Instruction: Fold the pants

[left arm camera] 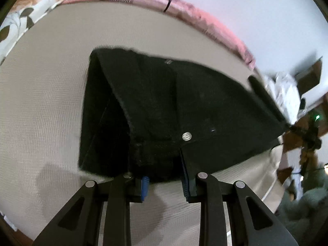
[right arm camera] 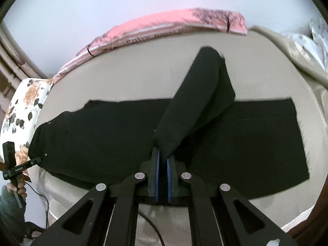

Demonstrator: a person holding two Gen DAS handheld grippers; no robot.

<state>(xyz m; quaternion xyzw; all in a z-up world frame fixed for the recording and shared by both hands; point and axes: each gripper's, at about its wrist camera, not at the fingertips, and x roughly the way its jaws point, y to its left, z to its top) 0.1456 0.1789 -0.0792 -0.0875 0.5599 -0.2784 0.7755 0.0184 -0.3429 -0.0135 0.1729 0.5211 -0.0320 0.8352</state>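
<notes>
Black pants [right arm camera: 98, 143] lie stretched across a beige bed cover [right arm camera: 143, 78]. My right gripper [right arm camera: 163, 164] is shut on a pinch of one leg's fabric near the front edge. It holds that leg [right arm camera: 196, 102] up, so it rises as a slanted fold over the flat leg. In the left wrist view the waist end [left arm camera: 205, 106] with its silver button [left arm camera: 186, 136] is raised off the cover. My left gripper [left arm camera: 165, 186] is shut on the thick waistband beside the button. The waist's inside shows at the left.
A pink patterned blanket [right arm camera: 164, 26] runs along the bed's far edge below a white wall. A floral pillow [right arm camera: 26, 104] sits at the left end. A hand [right arm camera: 19, 186] and a cable [right arm camera: 46, 201] are at the lower left. Clutter and wooden furniture [left arm camera: 309, 75] stand beyond the bed.
</notes>
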